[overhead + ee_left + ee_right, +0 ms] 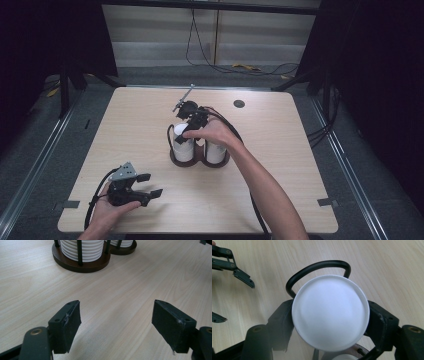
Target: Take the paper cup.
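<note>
Your bench (280, 200) is a pale wood-grain top with a small dark round fitting (239, 103) near its far edge. Near the middle stands a dark brown wooden holder (199, 160) with two round bays side by side, each fenced by thin black upright rods, and each holding a stack of white ribbed coasters (215, 152); the stacks stand upright, long axis vertical.

Your right gripper (184, 131) comes down from the far side onto the left bay's stack. In the right gripper view a plain white round coaster (330, 312) lies flat, face up to the camera, with a black pad touching its rim on either side, clamped across its width; the holder's black loop arches just beyond it.

Your left gripper (149, 186) rests near the bench's near left corner, jaws pointing right, spread wide with nothing between them.
</note>
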The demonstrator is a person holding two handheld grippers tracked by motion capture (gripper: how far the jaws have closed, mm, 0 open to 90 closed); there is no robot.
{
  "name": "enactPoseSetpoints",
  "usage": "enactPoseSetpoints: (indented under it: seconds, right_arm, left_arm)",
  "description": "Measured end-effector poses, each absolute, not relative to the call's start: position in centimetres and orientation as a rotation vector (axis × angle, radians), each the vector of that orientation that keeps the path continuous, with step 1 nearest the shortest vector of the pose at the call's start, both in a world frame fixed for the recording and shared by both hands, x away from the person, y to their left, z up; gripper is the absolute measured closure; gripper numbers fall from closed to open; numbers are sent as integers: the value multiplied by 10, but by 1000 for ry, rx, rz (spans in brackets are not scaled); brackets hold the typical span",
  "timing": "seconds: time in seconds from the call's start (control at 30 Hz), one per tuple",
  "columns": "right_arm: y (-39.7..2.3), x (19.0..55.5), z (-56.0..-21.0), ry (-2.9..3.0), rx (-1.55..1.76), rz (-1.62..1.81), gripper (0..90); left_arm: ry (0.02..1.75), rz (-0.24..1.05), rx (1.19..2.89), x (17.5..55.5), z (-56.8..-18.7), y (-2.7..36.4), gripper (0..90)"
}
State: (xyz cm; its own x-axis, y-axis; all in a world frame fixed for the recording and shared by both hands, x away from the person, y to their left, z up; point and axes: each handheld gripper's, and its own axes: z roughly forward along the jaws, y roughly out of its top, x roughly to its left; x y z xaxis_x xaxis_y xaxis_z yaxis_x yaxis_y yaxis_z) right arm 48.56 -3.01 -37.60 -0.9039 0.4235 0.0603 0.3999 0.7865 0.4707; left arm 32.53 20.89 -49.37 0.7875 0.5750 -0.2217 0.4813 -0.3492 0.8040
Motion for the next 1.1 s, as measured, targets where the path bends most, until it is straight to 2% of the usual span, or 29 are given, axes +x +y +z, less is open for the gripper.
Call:
enactPoseSetpoints:
  seconds: [1.1]
  right_arm:
    - [-35,484,-358,2895,685,793,356]
  left_arm:
    - [801,125,2009,326,-495,211,230]
